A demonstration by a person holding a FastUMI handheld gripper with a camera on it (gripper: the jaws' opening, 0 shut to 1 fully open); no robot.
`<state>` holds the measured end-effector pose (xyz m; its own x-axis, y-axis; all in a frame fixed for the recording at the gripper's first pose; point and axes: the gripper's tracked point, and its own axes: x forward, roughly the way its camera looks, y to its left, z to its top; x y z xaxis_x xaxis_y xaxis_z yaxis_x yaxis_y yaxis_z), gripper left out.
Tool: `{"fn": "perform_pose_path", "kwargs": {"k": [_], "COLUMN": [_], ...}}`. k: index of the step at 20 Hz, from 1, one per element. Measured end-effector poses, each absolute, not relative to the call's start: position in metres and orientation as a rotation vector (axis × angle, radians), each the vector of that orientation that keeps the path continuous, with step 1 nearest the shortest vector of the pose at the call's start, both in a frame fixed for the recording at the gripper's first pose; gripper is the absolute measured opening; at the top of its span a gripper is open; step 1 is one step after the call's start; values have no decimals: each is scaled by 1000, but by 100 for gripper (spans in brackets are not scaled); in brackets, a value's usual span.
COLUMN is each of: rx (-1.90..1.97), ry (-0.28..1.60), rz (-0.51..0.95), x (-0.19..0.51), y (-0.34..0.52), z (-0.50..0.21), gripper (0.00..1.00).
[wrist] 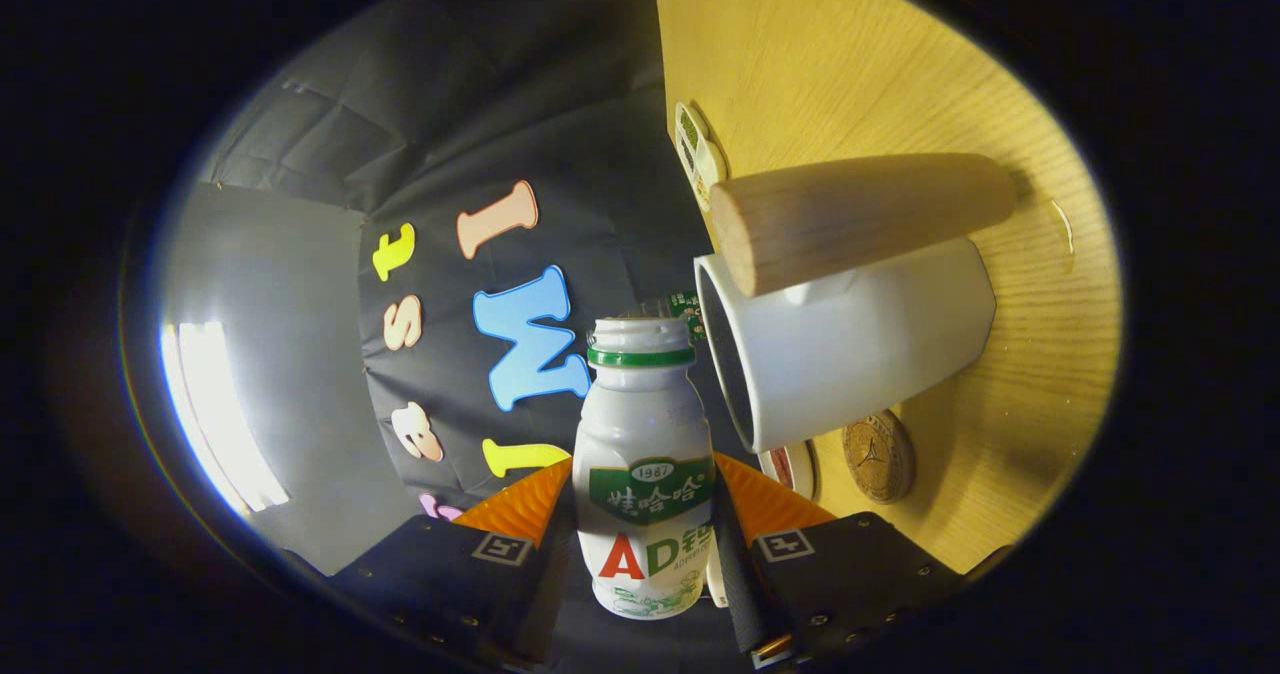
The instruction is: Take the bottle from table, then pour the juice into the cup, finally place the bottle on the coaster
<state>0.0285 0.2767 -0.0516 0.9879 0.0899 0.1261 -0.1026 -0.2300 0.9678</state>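
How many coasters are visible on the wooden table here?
1: a round brown cork coaster lies on the wooden table beside the white mug, beyond the gripper clamping the white bottle. Others may be hidden.

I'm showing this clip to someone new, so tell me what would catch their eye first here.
First, the small white plastic bottle with a green neck ring, uncapped and clamped between the gripper fingers, tipped so the light wooden table seems to stand on end. Just beyond its open mouth sits the white mug with a thick wooden handle. Beside the mug's base lies the round brown coaster.
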Motion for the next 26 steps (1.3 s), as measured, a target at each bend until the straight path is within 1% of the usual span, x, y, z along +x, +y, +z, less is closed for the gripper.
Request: {"fn": "perform_pose_path", "kwargs": {"k": [12,16,23,26], "rx": [1401,1171,794,600], "ry": [74,103,63,52], "rz": [172,160,151,124], "x": [29,29,28,32], "y": [303,314,325,326], "z": [-55,-60,-44,-42], "gripper": [67,67,67,67]}}
